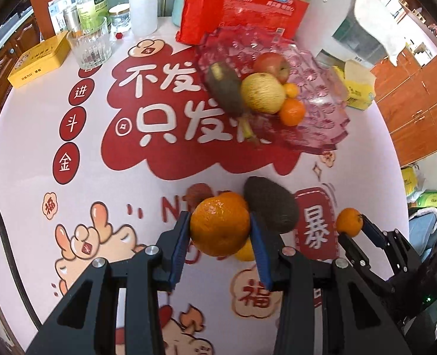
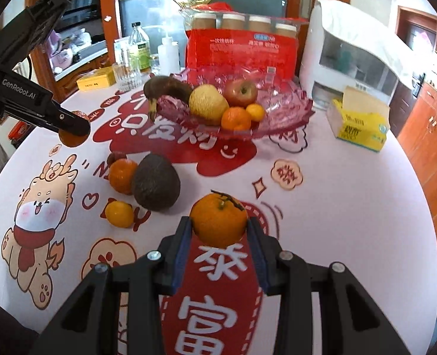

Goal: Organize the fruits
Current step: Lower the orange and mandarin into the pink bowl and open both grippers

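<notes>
My left gripper (image 1: 220, 230) is shut on a large orange (image 1: 218, 224), held above the table. My right gripper (image 2: 220, 227) is shut on a small stemmed orange (image 2: 218, 220); it also shows in the left wrist view (image 1: 348, 222). A pink glass fruit plate (image 2: 286, 109) holds a dark banana (image 2: 168, 87), a pale yellow pear (image 2: 206, 103), a red apple (image 2: 241, 91) and two small oranges (image 2: 236, 118). On the tablecloth lie an avocado (image 2: 155, 182), an orange (image 2: 122, 176), a small yellow citrus (image 2: 119, 213) and a lychee (image 2: 116, 156).
A red package (image 2: 242, 50), a white appliance (image 2: 351, 56) and a yellow tissue box (image 2: 360, 124) stand behind and right of the plate. A glass (image 1: 90, 47), bottles (image 1: 90, 0) and a yellow tin (image 1: 38, 60) stand at the back left. The table edge curves at the right.
</notes>
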`<state>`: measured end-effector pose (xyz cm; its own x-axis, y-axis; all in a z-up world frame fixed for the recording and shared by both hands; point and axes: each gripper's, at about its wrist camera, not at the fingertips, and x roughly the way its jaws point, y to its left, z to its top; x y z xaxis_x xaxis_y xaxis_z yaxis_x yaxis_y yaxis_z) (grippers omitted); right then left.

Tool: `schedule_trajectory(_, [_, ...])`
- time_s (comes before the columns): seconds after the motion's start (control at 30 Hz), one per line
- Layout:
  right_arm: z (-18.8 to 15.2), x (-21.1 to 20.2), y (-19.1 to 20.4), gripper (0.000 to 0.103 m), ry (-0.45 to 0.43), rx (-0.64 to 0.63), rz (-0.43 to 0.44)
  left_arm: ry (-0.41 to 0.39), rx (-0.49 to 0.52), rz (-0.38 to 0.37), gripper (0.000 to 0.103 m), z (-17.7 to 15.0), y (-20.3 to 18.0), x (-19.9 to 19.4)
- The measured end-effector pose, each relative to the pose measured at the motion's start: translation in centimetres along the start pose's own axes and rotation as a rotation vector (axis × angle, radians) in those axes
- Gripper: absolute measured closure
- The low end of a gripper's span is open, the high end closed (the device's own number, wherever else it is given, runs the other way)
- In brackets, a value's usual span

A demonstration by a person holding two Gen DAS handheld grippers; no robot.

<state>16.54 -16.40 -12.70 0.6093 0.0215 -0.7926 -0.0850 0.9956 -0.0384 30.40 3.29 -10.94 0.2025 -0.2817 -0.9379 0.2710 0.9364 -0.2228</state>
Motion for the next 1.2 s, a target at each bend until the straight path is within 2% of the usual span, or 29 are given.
schedule_trajectory(0.4, [3.0, -0.6, -4.4, 0.065, -0.065, -0.069, 0.045, -0.021, -0.023, 0.019, 0.065, 1.2, -5.9, 0.0])
schedule_trajectory(0.6, [5.0, 0.1, -6.3, 0.065, -0.101, -0.094, 0.070, -0.040, -0.030, 0.039, 0.064, 3.7, -7.9, 0.7])
schedule_trajectory(0.97, [8.7, 3.0, -7.8, 0.065, -0.131, -0.051, 0.105, -0.069, -0.049, 0.059, 0.064, 8.0, -9.0, 2.7])
schedule_trajectory(1.2, [9.6, 5.3, -8.4, 0.064, -0.083, -0.017, 0.133, -0.067, -0.069, 0.030, 0.064, 8.9, -8.8, 4.9])
